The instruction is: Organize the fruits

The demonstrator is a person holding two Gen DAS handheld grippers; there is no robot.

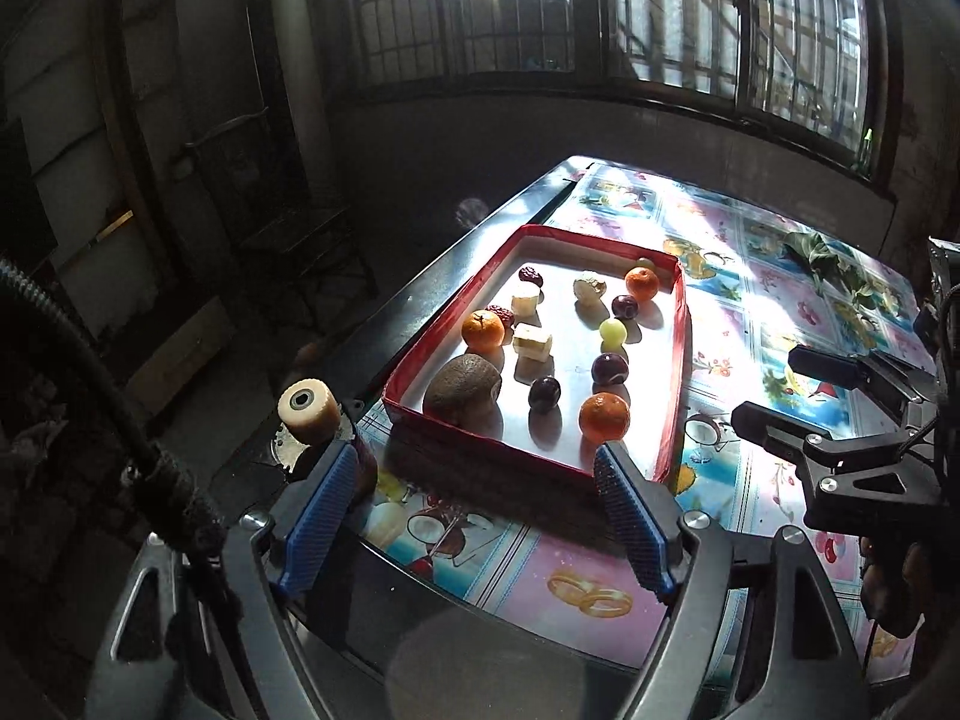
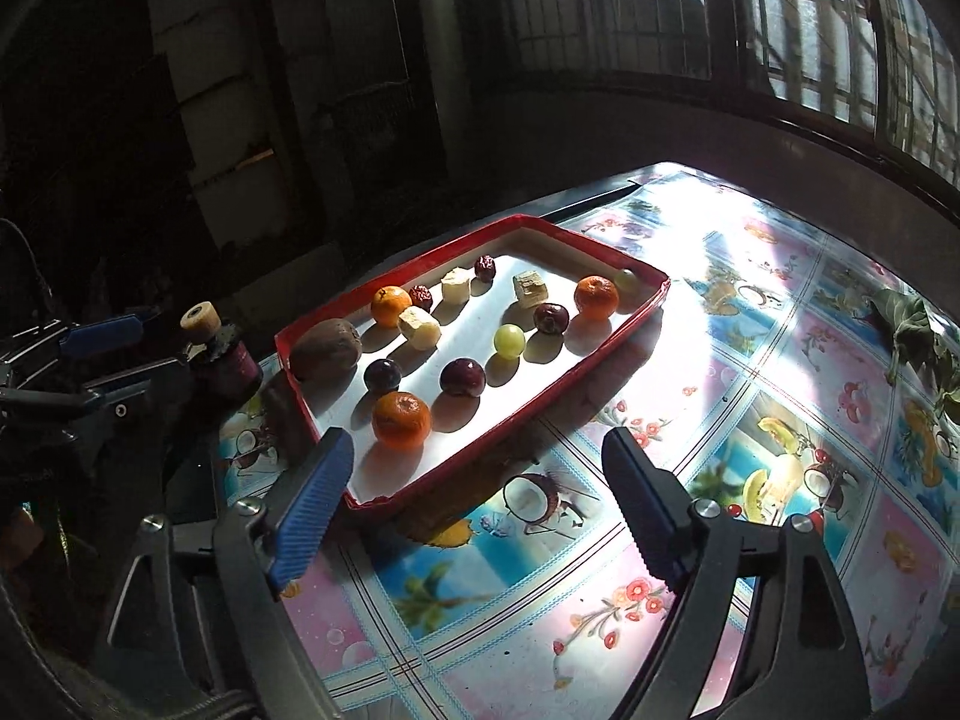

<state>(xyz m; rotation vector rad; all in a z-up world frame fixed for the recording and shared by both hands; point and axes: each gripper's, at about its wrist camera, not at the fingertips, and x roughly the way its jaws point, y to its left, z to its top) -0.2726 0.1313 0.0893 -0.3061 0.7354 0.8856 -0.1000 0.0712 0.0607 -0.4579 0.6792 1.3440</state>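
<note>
A red tray (image 1: 678, 360) (image 2: 528, 405) with a white floor stands on the table and holds several fruits. Among them are three oranges, the nearest (image 1: 604, 417) (image 2: 401, 420), a brown kiwi (image 1: 462, 390) (image 2: 327, 349), dark plums (image 1: 544, 393) (image 2: 462, 377), a green grape (image 1: 613, 331) (image 2: 509, 340), banana pieces (image 1: 531, 343) (image 2: 420, 327) and red dates (image 1: 530, 275). My left gripper (image 1: 477, 456) (image 2: 120, 354) hangs open before the tray's near left corner, nothing between its fingers. My right gripper (image 2: 477, 441) (image 1: 771, 387) is open and empty by the tray's near right corner.
A dark bottle with a cream cap (image 1: 309, 411) (image 2: 201, 318) stands at the table's left edge beside the tray. Green leaves (image 1: 822, 258) (image 2: 912, 324) lie at the far right. A fruit-patterned cloth (image 1: 540, 570) (image 2: 720, 360) covers the table. Barred windows run behind.
</note>
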